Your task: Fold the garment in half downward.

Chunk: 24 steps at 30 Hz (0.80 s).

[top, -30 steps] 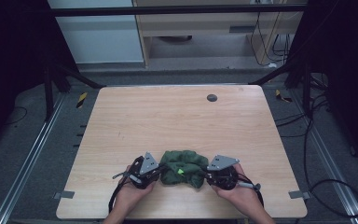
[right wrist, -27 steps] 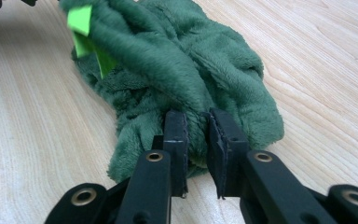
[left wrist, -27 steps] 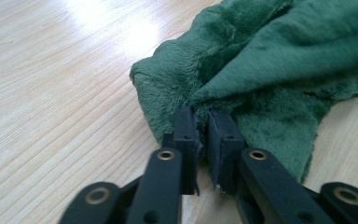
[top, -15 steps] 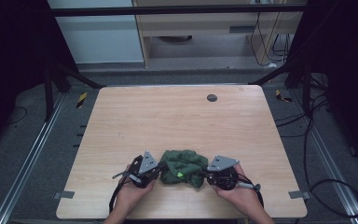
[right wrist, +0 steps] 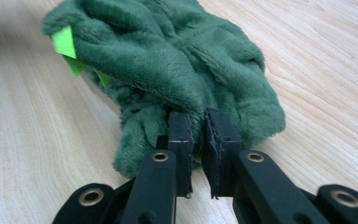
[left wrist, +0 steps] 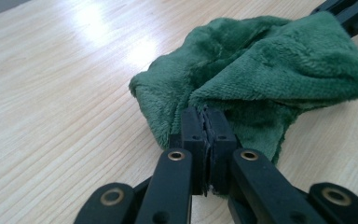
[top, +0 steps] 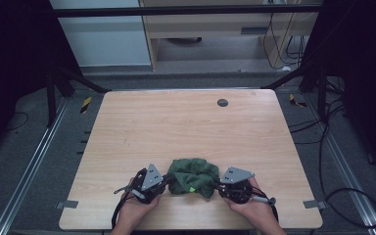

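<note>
Two grippers pinch a crumpled green cloth at the near edge of a wooden surface.

The pale wood surface [top: 191, 127] stands on grey floor with dark frame rails around it; a small dark disc [top: 222, 102] sits toward 12 o'clock. The green cloth [top: 192, 176] lies bunched at 6 o'clock. The left gripper [left wrist: 206, 122] has its fingers pressed together on the cloth's edge at 9 o'clock; the right gripper [right wrist: 196, 122] pinches a fold at 3 o'clock, fingers nearly together. A lime tag [right wrist: 65, 43] shows on the cloth.
</note>
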{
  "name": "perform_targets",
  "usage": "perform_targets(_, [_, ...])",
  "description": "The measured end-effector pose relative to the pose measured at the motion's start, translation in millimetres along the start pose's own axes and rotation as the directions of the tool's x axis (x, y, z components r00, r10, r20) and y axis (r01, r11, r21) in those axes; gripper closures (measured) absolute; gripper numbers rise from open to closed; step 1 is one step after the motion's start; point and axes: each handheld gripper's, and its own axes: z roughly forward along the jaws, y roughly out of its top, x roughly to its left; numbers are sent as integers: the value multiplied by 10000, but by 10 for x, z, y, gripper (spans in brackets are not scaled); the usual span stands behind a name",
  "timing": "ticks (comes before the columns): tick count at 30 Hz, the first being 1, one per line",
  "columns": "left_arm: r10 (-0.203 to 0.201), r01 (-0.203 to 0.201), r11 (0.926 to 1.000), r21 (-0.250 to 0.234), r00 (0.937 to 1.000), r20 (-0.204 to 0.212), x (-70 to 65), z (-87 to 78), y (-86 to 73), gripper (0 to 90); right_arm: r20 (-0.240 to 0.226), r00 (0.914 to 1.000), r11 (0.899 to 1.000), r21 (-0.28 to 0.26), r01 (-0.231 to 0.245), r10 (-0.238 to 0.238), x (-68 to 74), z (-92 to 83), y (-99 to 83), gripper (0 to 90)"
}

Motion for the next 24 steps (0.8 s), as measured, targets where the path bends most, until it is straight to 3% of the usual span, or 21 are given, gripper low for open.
perform_targets(7, [121,-127,9997,228,9997,229,-77,-48,-65,865,-92,9999,10000,-23,-48,48,-2,-12,-14,786])
perform_targets(12, [-291,280,9991,328,9990,353,-93,-154,-168,738,-157,9997,9998,108,-196,197,38,-68,-50,650])
perform_targets(15, [-442,435,9981,446,9989,146,-76,-203,-226,626,-142,9994,9991,285,-316,320,41,-103,-72,560])
perform_targets(20, [-802,836,9937,746,9956,-476,68,-192,-274,370,214,9972,9963,463,-726,717,-14,-119,-99,355])
perform_targets(24, [-1512,1595,9817,1042,9850,-836,215,-158,-324,203,844,9902,9915,582,-1160,1109,-117,-118,-133,205])
